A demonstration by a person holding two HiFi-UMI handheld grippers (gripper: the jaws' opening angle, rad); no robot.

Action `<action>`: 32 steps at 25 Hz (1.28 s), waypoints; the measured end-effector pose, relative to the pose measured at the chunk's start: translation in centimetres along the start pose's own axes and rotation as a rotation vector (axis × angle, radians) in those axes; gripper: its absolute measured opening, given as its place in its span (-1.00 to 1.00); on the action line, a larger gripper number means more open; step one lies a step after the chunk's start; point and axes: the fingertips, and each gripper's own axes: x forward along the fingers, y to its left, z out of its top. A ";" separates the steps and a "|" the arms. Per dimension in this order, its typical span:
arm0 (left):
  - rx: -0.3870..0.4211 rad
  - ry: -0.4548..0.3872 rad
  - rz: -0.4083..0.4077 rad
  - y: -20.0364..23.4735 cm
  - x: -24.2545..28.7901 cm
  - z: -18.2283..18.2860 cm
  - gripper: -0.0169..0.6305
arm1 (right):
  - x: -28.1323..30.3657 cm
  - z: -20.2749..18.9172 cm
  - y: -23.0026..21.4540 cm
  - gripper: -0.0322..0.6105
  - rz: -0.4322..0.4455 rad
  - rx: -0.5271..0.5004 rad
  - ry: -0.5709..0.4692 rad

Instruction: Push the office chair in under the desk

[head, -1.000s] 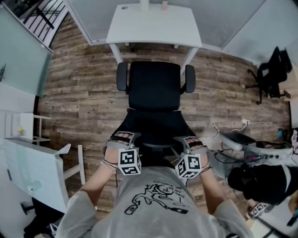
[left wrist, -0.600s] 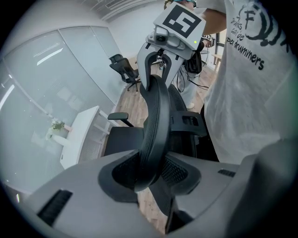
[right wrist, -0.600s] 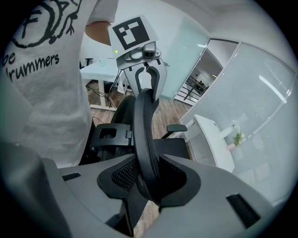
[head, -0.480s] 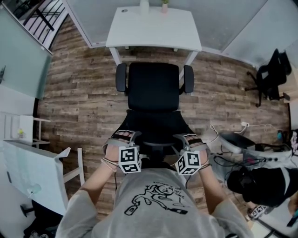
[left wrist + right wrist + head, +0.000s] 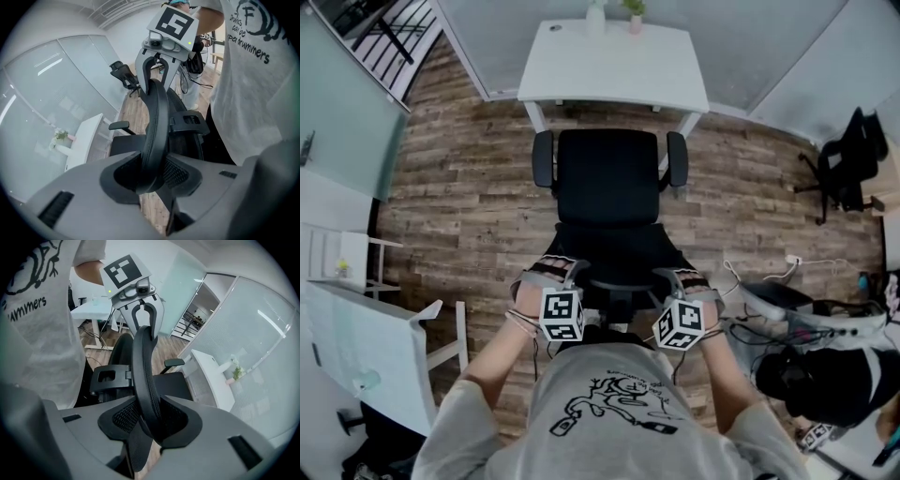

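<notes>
Now | left tool (image 5: 150, 174), right tool (image 5: 151, 423) clamp chair backrest rim (image 5: 157, 117) | desk (image 5: 614, 67) ahead

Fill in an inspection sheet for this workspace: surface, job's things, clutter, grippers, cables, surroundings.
Surface: wooden plank floor.
Job's things: office chair faces the white desk, seat not yet under it.
Clutter: plant and pale bottle at the desk's far edge.
Grippers: left gripper and right gripper each clamp the backrest top rim.
Cables: loose cables on the floor at right.
Surroundings: glass wall, second chair, white table at left.
</notes>
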 end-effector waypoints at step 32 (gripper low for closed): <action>-0.009 -0.021 0.003 5.5 1.5 -1.3 -0.55 | 2.3 0.4 -4.9 -0.45 0.012 0.028 0.011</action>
